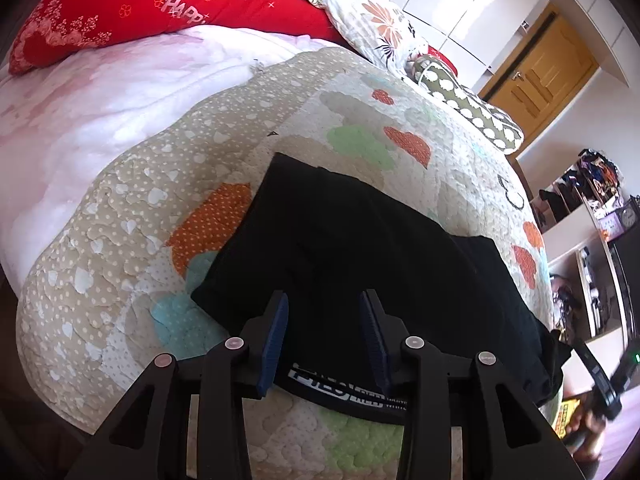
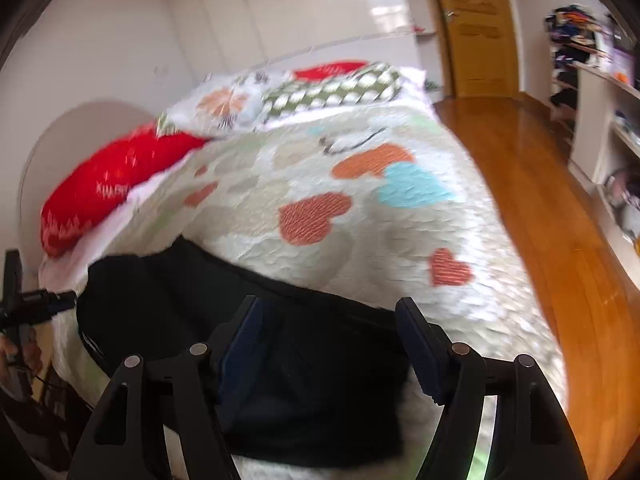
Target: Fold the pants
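Black pants (image 1: 360, 248) lie folded on the heart-patterned quilt (image 1: 200, 184) near the bed's front edge, their lettered waistband (image 1: 340, 390) facing me. My left gripper (image 1: 324, 308) is open above the waistband end, its blue pads apart and holding nothing. In the right wrist view the pants (image 2: 192, 300) lie across the quilt (image 2: 360, 220). My right gripper (image 2: 328, 316) is open wide over the pants' near right end, empty. The left gripper shows at that view's left edge (image 2: 40, 304). The right gripper shows at the left wrist view's lower right (image 1: 600, 376).
Red pillows (image 1: 120, 12), a floral pillow (image 1: 372, 20) and a green patterned bolster (image 1: 468, 108) lie at the bed's head. A pink sheet (image 1: 100, 104) lies left of the quilt. A wooden floor (image 2: 540, 220), a door (image 2: 472, 28) and shelves (image 2: 600, 120) are on the right.
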Demonstrator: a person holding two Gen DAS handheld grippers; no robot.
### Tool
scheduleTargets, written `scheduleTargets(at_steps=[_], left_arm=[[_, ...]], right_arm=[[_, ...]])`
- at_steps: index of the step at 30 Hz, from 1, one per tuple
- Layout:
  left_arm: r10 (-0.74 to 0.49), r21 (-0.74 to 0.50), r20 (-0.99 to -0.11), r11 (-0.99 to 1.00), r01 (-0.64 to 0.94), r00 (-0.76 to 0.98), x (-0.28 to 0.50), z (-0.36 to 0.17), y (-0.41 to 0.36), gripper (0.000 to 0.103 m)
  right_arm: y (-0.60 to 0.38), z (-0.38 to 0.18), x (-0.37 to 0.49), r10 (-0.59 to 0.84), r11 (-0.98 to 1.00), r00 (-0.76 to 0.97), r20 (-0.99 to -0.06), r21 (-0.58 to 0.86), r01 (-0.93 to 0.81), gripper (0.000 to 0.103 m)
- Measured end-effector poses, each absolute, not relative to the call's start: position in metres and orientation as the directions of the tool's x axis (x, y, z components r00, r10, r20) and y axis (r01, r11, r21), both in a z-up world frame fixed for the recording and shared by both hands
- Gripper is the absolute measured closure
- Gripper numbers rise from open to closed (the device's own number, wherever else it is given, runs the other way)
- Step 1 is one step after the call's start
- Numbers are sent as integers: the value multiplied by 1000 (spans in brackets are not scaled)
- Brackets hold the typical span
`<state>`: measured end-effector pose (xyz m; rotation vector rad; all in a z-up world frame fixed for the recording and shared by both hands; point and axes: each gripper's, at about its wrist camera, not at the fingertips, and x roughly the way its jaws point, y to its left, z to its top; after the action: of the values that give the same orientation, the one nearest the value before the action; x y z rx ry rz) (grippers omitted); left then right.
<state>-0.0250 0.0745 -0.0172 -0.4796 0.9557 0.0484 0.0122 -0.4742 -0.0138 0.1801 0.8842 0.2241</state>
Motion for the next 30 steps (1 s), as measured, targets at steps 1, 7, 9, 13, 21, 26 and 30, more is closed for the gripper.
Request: scheduleTargets(at_steps=[1, 7, 9, 13, 21, 26, 30], left_arm=[[-170, -374, -793, 894, -247, 584, -25, -17, 74, 65], [-168, -369, -796, 896, -246, 581, -24, -16, 72, 63], [-165, -368, -796, 895, -251, 582, -22, -15, 70, 63], [-179, -378, -787, 896, -233, 590, -19, -13, 63, 62], [-170, -375, -788, 894, -244, 591, -21, -14, 70, 60], [-150, -392, -772, 877, -277, 617, -30, -8, 88, 46], [-147, -408, -769, 862, -301, 622, -36, -13, 102, 33]], right_arm=[[-469, -18, 17, 269, 962, 602, -751, 238, -134, 32], [-443, -46, 44, 227, 967, 512, -829, 131, -219, 99], [-448, -10, 42, 232, 967, 590, -773, 115, -228, 99], [-472, 57, 13, 266, 964, 748, -608, 149, -222, 99], [-501, -34, -56, 166, 982, 534, -829, 90, -166, 94], [-533, -11, -65, 163, 981, 601, -782, 191, -18, 70], [-498, 17, -42, 308, 948, 653, -692, 279, -151, 56]])
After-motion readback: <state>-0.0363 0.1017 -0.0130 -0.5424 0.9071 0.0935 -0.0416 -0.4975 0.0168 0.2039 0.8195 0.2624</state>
